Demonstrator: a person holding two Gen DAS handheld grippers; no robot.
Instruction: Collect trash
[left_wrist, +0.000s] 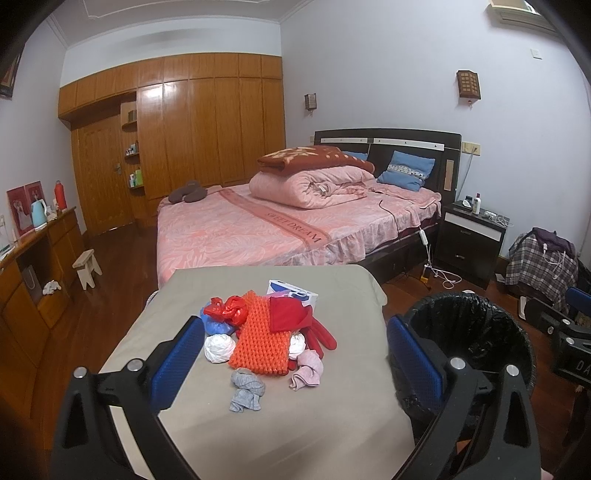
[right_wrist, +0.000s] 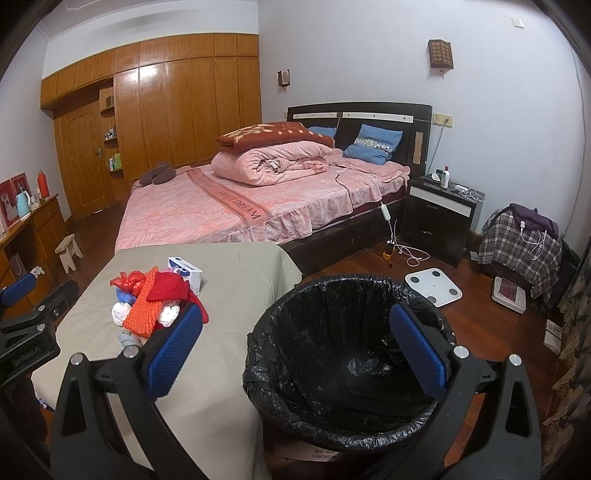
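Left wrist view: left gripper (left_wrist: 291, 354) spread wide, empty, over a soft, light litter pile (left_wrist: 266, 332) mid-table (left_wrist: 221, 424); pinch a loose fold. Right gripper (right_wrist: 295, 347), also apart, hovers above the empty lined bin (right_wrist: 332, 424) beside it.

Two white wads (left_wrist: 219, 348), two socks (left_wrist: 246, 394), one lined bin (right_wrist: 354, 291), one box (left_wrist: 293, 291)

The right gripper (right_wrist: 295, 349) hovers with its 2 blue-padded fingers (right_wrist: 173, 349) spread wide and empty, above a bin lined with a black bag (right_wrist: 347, 369). Left of the bin, a desk (right_wrist: 229, 302) under grey cloth carries a pile of trash (right_wrist: 155, 299). Behind stands a pink bed (right_wrist: 236, 210).
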